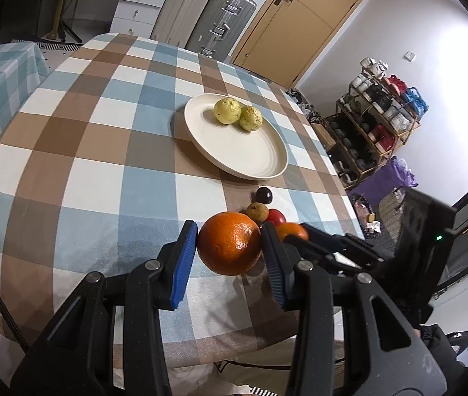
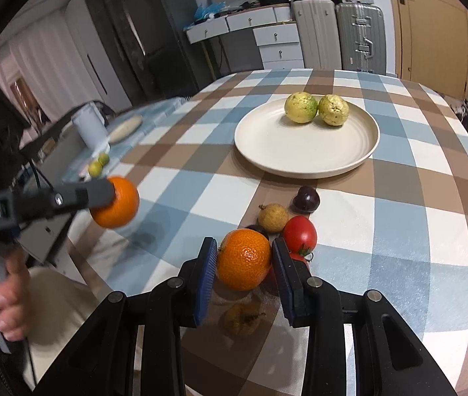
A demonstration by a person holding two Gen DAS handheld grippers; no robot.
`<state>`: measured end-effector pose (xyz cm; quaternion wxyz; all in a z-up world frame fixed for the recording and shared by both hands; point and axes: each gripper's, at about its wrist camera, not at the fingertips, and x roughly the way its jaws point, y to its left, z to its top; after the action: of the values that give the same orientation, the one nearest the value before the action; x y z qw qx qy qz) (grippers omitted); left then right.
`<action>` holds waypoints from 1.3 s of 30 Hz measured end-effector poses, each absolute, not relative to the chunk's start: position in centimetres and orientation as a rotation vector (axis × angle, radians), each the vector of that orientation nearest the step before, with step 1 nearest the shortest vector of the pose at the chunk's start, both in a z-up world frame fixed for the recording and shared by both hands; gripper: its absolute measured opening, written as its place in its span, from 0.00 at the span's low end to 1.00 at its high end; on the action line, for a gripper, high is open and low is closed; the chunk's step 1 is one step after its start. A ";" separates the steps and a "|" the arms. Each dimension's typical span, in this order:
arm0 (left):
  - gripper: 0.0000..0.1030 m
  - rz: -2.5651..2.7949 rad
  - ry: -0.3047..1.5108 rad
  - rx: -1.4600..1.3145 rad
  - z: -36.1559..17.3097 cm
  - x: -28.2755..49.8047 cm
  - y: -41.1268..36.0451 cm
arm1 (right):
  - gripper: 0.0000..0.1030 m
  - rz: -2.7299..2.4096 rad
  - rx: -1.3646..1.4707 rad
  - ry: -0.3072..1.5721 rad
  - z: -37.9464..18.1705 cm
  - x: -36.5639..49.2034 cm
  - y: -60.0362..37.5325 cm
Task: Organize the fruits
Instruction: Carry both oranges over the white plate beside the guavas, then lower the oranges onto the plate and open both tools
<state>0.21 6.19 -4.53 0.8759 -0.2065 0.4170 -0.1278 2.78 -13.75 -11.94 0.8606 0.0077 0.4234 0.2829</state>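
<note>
Oranges: L claw [image 1: 229, 242] grips one [image 1: 229, 247], R claw [image 2: 244, 260] another [image 2: 244, 259]; fruit beneath blurred.

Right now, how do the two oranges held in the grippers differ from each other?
The orange in the left gripper is darker and lifted above the tablecloth, off to the side, clear of the other fruit. The orange in the right gripper is brighter with a glossy highlight and sits low among the loose fruit, next to the red tomato. Whether it has left the cloth is unclear. Both are round, and each is clamped between blue pads.
</note>
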 end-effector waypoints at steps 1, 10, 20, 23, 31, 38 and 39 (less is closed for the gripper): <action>0.36 -0.266 0.872 -0.422 -4.4 0.3 6.1 | 0.34 0.591 0.020 0.883 -11.7 2.8 -13.9; 0.36 -0.265 0.879 -0.330 -1.8 3.8 5.2 | 0.34 0.594 0.109 0.821 -8.8 4.2 -15.9; 0.36 -0.211 0.922 -0.272 -1.7 14.4 4.9 | 0.34 0.619 0.148 0.795 -7.0 9.8 -16.5; 0.36 -0.212 0.941 -0.256 -2.7 17.9 4.6 | 0.34 0.631 0.174 0.796 -7.0 12.2 -16.5; 0.36 -0.215 0.991 -0.303 -7.1 24.5 4.5 | 0.34 0.653 0.189 0.823 -8.6 18.3 -15.1; 0.36 -0.221 0.997 -0.309 -8.9 28.3 4.5 | 0.34 0.679 0.173 0.868 -11.1 21.1 -13.5; 0.36 -0.224 0.999 -0.312 -9.1 28.6 4.5 | 0.34 0.681 0.166 0.870 -11.3 21.3 -13.2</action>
<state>28.57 4.51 -9.10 0.8603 -0.1485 0.4759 -0.1066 21.29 -13.21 -11.35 0.8480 0.0785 0.4126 0.3232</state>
